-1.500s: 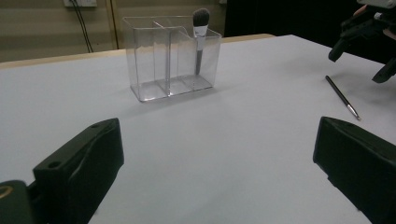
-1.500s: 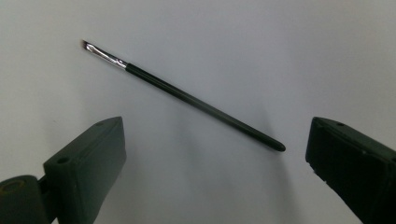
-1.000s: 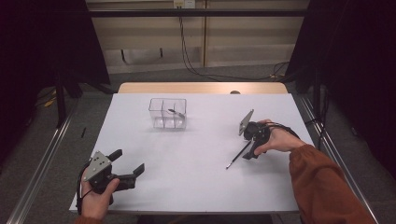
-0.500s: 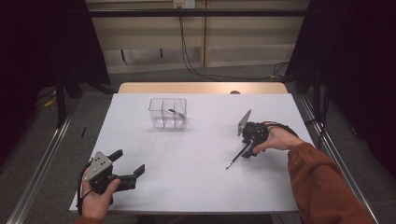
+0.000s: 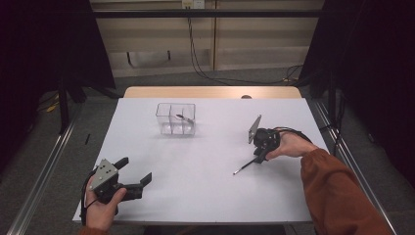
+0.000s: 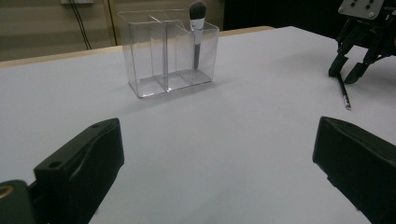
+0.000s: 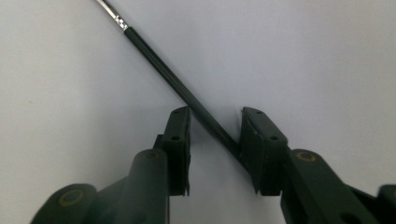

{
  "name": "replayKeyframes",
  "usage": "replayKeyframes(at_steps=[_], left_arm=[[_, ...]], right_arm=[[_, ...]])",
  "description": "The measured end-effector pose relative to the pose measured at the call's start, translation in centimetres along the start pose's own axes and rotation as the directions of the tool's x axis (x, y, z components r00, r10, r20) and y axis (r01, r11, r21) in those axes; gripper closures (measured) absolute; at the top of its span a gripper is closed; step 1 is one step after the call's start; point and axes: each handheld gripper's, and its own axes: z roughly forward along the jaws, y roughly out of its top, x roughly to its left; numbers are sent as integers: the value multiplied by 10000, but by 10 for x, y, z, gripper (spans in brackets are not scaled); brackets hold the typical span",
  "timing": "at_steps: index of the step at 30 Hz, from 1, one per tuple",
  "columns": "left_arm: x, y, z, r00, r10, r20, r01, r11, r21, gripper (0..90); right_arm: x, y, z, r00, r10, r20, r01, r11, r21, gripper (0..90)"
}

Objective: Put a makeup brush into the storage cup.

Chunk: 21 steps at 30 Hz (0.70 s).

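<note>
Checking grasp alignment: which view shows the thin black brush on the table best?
Right gripper view: the thin black brush runs diagonally between the right gripper, whose jaws have just been closing around its handle. High view shows it as a small line; left gripper view shows only its far end.

White table (image 5: 205,186) with clear organizer (image 5: 176,119), thin black brush (image 5: 244,168).

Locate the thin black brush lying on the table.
In the high view, the thin black brush lies on the table's right side, between the right tongs, away from the clear organizer.
</note>
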Motion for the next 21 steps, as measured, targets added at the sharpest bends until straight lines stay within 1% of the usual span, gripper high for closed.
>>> replayKeyframes(at_steps=[3, 7, 11, 15, 18, 20, 21], left_arm=[[0, 0, 0, 10000, 22, -20, -21, 10000, 34, 20], [1, 0, 0, 9999, 98, -28, -98, 9999, 73, 20], [1, 0, 0, 10000, 10, -59, -9, 10000, 51, 20], [2, 0, 0, 10000, 62, -55, -62, 10000, 76, 20], [2, 0, 0, 10000, 52, -68, -52, 10000, 68, 20], [2, 0, 0, 10000, 55, -68, -54, 10000, 59, 20], [2, 0, 0, 10000, 51, -65, -51, 10000, 60, 20]], right_arm=[[0, 0, 0, 10000, -59, -24, 59, 10000, 7, 704], [0, 1, 0, 9999, 30, -128, -29, 10000, 72, 745], [1, 3, 0, 9998, -102, -169, 106, 9997, 237, 806], [3, 6, 1, 9997, -78, -232, 87, 9991, 419, 864], [5, 8, 1, 9998, -137, -133, 145, 9979, 625, 864], [4, 8, 1, 9998, -73, -181, 83, 9983, 582, 865], [3, 7, 1, 9998, -96, -188, 105, 9988, 478, 865]])
